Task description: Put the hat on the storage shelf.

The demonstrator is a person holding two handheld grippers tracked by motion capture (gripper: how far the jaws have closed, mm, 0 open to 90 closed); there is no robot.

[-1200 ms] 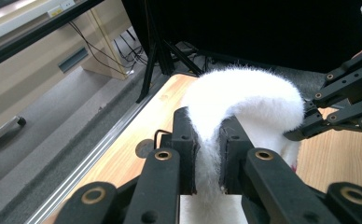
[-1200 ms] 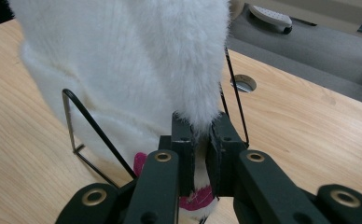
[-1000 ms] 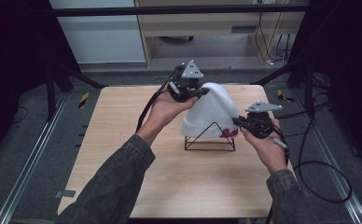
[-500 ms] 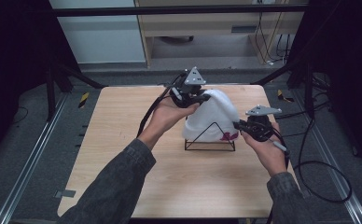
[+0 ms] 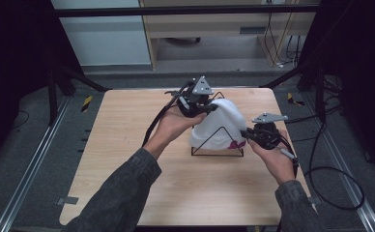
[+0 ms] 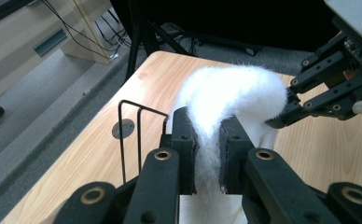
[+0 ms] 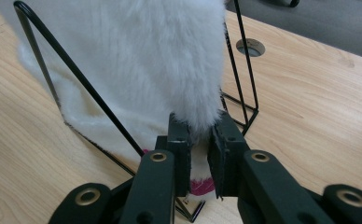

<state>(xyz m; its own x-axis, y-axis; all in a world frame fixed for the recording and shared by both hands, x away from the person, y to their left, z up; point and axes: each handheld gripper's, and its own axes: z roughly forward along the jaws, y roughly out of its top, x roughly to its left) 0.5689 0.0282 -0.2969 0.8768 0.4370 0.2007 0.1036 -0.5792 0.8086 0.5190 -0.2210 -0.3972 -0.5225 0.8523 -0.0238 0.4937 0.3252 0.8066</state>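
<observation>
Currently listed: white fluffy cloth (image 5: 222,123) draped over black wire rack (image 5: 217,147), hiding its top.
Left gripper (image 6: 208,154) and right gripper (image 7: 198,156) each clench cloth; table edge (image 5: 185,223) well apart.

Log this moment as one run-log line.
left gripper: shut on fluffy white cloth | right gripper: shut on cloth's lower end | cloth: draped over black wire triangular rack | wooden table

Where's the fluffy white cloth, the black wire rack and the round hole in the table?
Cloth (image 5: 224,118), high view, on its fluffy top.
Rack (image 7: 44,63), right gripper view, on a slanted wire.
Hole (image 7: 250,47), right gripper view, on its middle.
</observation>
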